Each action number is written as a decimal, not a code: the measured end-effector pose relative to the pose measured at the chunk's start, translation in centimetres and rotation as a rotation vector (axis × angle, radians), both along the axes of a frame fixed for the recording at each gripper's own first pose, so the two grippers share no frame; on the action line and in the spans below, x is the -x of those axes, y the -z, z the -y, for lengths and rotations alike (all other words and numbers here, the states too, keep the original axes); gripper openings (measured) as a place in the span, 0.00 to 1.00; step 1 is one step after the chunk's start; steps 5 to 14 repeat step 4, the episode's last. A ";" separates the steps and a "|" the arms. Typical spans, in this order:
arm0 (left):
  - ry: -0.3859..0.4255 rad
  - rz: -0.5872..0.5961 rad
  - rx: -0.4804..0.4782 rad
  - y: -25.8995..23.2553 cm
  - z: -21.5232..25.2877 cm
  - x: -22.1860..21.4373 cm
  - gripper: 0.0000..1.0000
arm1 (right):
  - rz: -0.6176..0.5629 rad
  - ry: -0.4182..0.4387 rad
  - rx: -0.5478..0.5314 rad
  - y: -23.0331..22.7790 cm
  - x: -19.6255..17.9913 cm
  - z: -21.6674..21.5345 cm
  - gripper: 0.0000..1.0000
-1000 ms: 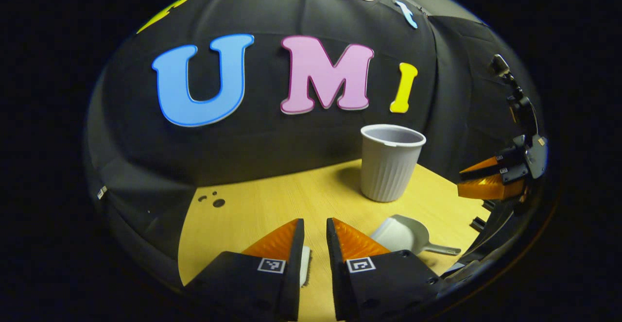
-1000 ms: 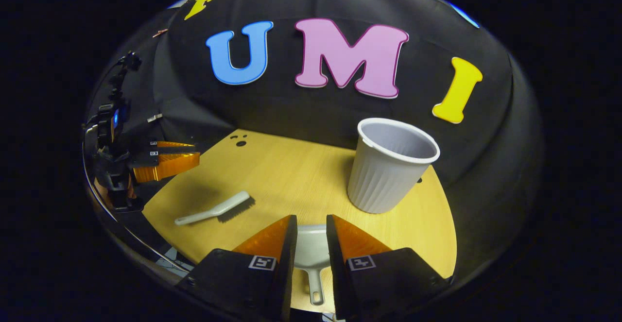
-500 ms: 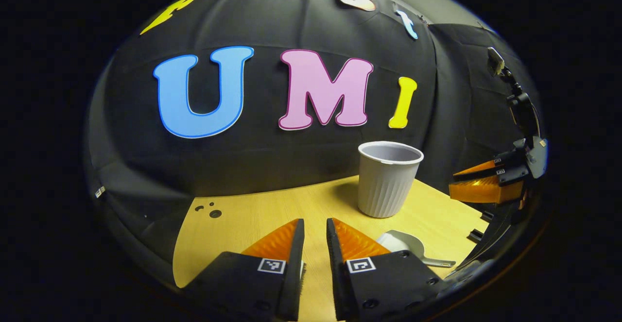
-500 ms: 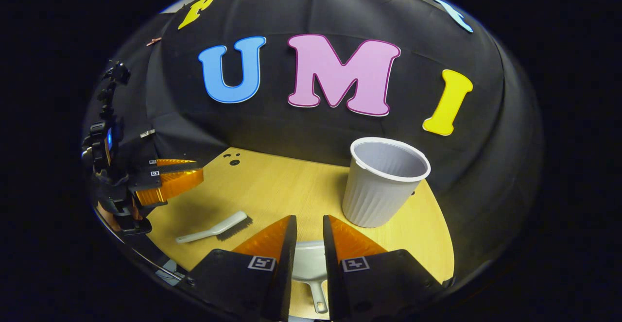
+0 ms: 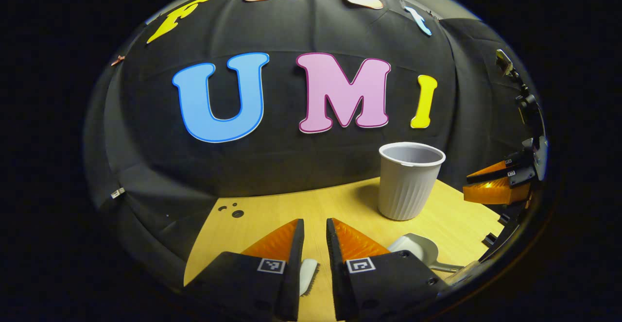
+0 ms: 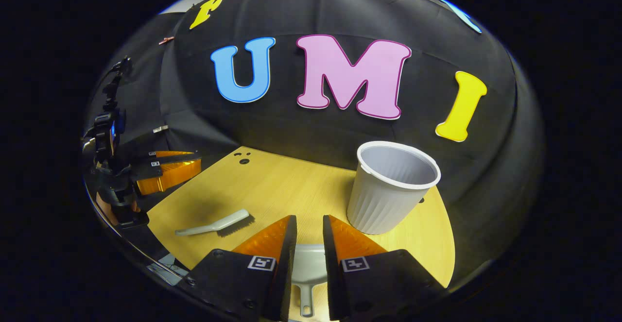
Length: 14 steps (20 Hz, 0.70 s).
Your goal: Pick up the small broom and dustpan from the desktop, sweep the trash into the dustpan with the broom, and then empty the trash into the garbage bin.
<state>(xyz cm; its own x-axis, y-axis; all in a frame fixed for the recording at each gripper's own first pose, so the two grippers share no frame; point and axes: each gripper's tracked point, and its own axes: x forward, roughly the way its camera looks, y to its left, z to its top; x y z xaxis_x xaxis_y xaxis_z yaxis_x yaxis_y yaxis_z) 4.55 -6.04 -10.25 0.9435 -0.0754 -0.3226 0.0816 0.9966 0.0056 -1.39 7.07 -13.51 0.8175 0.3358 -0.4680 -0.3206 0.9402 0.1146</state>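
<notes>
We log broom (image 6: 216,224) and dustpan (image 5: 413,250) unlifted on worktop (image 6: 291,188); both hand-held grippers (image 5: 315,237) (image 6: 305,232) narrowly parted, gripping nothing; sweeping, emptying pending.

Broom (image 6: 214,225) left of dustpan (image 6: 305,273)

Light wood-grain tabletop (image 5: 311,205) with a rounded far edge, lit brighter toward the right. Three small dark holes (image 5: 232,211) sit clustered near its far left corner, also seen in the right gripper view (image 6: 241,157). Black cloth wall (image 5: 160,166) drapes behind and around the tabletop, creased, with a small pale tag (image 5: 116,193) clipped low on its left side.
</notes>
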 end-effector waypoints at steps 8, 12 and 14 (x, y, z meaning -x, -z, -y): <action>-0.030 -0.008 0.004 -0.6 1.7 1.3 0.31 | -0.020 -0.031 -0.036 1.0 0.6 0.2 0.35; -0.030 -0.008 0.004 -0.6 1.7 1.3 0.31 | -0.020 -0.031 -0.036 1.0 0.6 0.2 0.35; -0.030 -0.008 0.004 -0.6 1.7 1.3 0.31 | -0.020 -0.031 -0.036 1.0 0.6 0.2 0.35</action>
